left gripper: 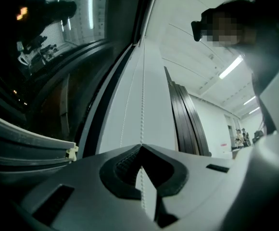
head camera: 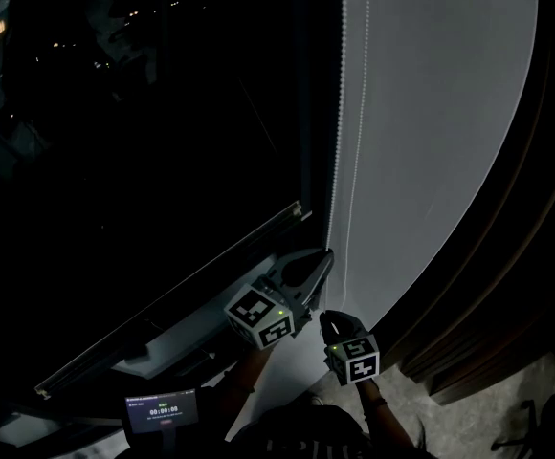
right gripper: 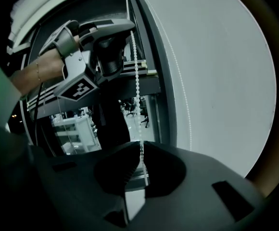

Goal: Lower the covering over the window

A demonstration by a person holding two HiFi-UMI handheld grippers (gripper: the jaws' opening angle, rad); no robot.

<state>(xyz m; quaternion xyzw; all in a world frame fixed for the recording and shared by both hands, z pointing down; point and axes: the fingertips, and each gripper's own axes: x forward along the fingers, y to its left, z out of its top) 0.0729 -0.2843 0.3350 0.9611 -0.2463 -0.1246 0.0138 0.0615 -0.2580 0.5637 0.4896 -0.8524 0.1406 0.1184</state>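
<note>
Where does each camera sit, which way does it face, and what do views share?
Head view: on the head, looking steeply down at dark window, white blind; left gripper, right gripper, forearm show.
Left gripper view: on that gripper, looking up the bead chain; its shut jaws clamp it.
Right gripper view: on that gripper, facing the window; left gripper and hand show above its jaws, shut on the chain.
Shared: all show the bead chain.

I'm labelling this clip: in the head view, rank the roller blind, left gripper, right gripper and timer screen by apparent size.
1. Roller blind, by far.
2. Left gripper, shut on the bead chain.
3. Right gripper and timer screen look about alike; too close to rank.
</note>
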